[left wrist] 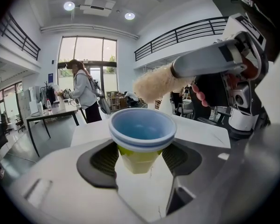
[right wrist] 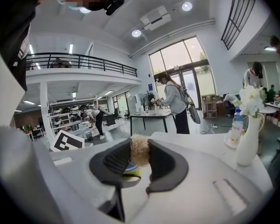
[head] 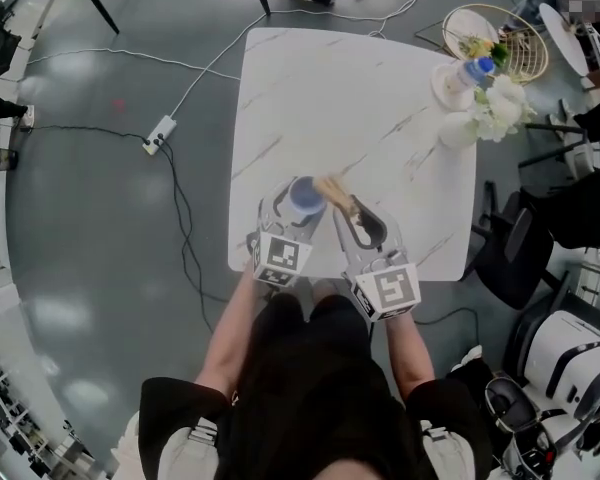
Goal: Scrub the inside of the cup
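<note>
Pinching an empty cup [left wrist: 142, 139] is the left hand-held gripper [left wrist: 141, 158]; right hand-held gripper [right wrist: 139, 160] clamps the brush [right wrist: 140, 149].

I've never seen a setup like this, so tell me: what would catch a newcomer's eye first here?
First, the blue-rimmed cup clamped in the left gripper, above the near part of the white marble table. Right beside it, the right gripper grips a brush whose fluffy beige head sits by the cup's rim, not inside. A vase of white flowers stands at the table's far right corner.
</note>
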